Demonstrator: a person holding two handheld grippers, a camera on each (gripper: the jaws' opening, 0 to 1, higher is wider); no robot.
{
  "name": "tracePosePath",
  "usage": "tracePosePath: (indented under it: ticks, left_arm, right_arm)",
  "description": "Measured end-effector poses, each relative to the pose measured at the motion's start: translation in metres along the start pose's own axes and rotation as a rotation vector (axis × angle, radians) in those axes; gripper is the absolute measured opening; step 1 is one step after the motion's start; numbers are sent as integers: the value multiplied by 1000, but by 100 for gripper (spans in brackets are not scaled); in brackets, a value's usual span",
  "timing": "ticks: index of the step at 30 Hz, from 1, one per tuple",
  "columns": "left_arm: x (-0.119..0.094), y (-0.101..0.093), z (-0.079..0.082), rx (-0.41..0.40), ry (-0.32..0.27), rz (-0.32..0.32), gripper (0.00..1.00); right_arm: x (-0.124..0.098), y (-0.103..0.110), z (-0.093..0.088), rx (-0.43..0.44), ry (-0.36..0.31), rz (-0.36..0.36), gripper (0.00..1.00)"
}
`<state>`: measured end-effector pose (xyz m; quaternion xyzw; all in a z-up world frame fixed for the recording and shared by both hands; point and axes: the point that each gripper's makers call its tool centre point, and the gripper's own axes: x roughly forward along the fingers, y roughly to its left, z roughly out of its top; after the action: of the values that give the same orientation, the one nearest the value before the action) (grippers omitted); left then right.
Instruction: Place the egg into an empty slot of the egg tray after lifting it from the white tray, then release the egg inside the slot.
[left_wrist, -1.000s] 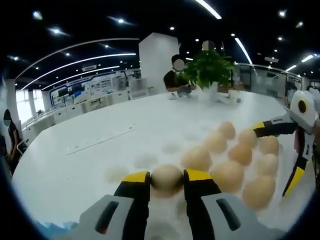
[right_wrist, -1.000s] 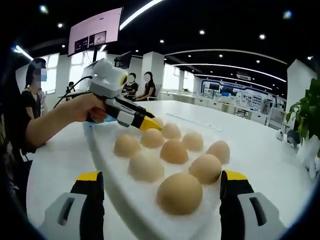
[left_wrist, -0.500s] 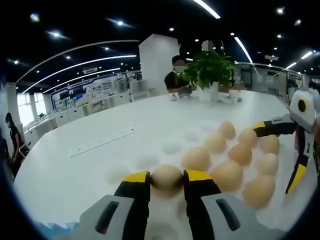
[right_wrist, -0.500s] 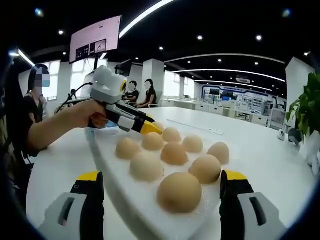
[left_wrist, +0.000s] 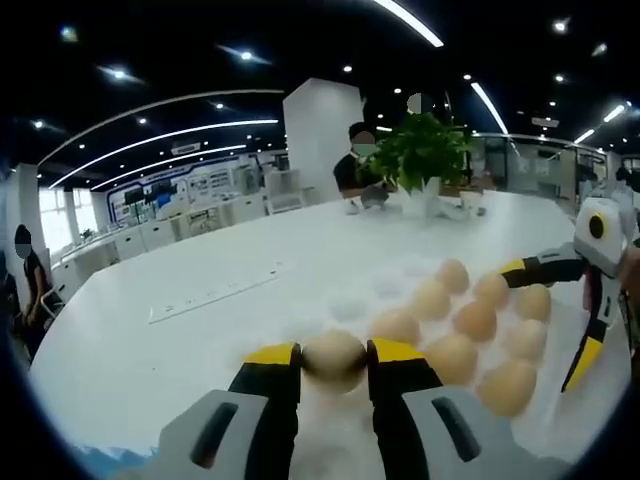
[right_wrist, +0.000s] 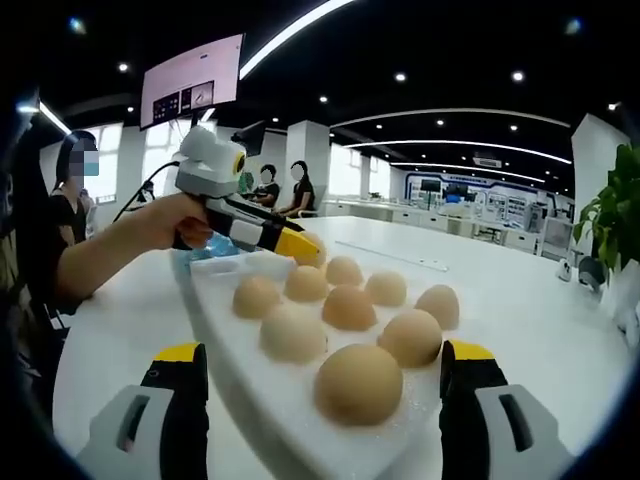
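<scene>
White table (left_wrist: 150, 350): left gripper (left_wrist: 333, 358) clamps the lifted egg (left_wrist: 334, 360), apparently above the egg tray (right_wrist: 225, 330); placement pending; right gripper (right_wrist: 325, 375) wide.

Grey left gripper (left_wrist: 334, 362) with black jaws, yellow tips; right gripper (right_wrist: 325, 385) alike; white lens housing, black cable.

In the left gripper view, an egg (left_wrist: 334, 359) sits between the jaws of the left gripper (left_wrist: 334, 362), above the egg tray (left_wrist: 420, 275) on the table (left_wrist: 180, 320). Other eggs fill the tray's slots ahead and to the right; the right gripper (left_wrist: 548, 268) stands at the tray's far right edge. A plant (left_wrist: 422, 150) stands behind on the table. In the right gripper view, the right gripper (right_wrist: 320, 375) straddles the tray's near end, the left gripper (right_wrist: 296, 246) at its far end.
</scene>
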<state>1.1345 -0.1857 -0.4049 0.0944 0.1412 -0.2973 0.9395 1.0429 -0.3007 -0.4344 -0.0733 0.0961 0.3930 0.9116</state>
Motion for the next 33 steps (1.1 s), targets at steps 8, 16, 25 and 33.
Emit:
tracePosePath:
  ticks: [8, 16, 25, 33]
  left_arm:
    - [-9, 11, 6, 5, -11, 31, 26]
    - [-15, 15, 4, 1, -13, 47, 26]
    - [-26, 25, -1, 7, -9, 68, 26]
    - [-38, 36, -3, 4, -9, 96, 26]
  right_arm:
    - [0, 0, 0, 3, -10, 7, 100]
    - [-1, 1, 1, 10, -22, 11, 100]
    - [-2, 3, 1, 5, -28, 12, 100]
    - [-3, 4, 1, 4, -29, 11, 100]
